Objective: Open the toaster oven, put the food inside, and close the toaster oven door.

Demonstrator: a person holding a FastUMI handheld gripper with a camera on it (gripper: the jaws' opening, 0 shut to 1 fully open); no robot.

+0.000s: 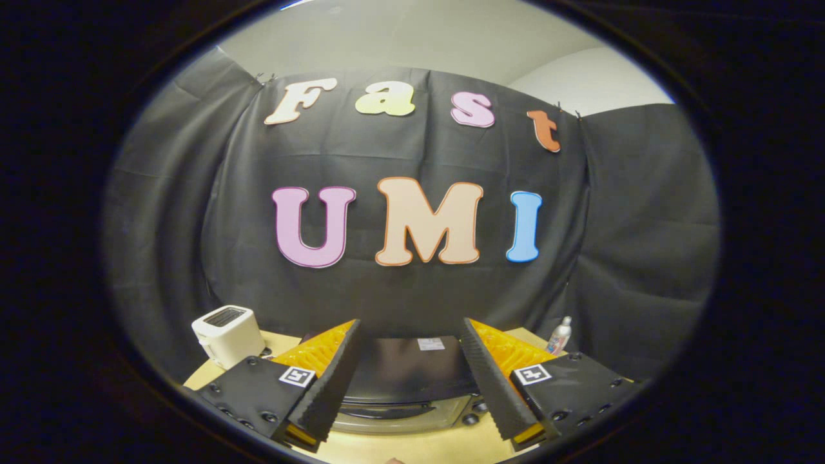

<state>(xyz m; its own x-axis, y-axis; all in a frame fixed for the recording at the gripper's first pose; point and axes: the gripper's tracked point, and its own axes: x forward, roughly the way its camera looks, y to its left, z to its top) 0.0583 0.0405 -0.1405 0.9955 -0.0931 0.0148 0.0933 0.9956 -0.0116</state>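
Task looks unstarted: tool (412, 393) held wide open, gripping nothing, hovering above the toaster oven (406, 386) on the desk (412, 448); door appears closed, all steps left

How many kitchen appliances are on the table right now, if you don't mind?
2: a toaster oven between and just beyond the open gripper fingers, and a white toaster to its left. Others may be hidden.

Pale wood counter (412, 448) carries toaster oven (406, 386) between the gripper (412, 386) fingers, which stand apart; white toaster (227, 335) left, small bottle (559, 335) right.
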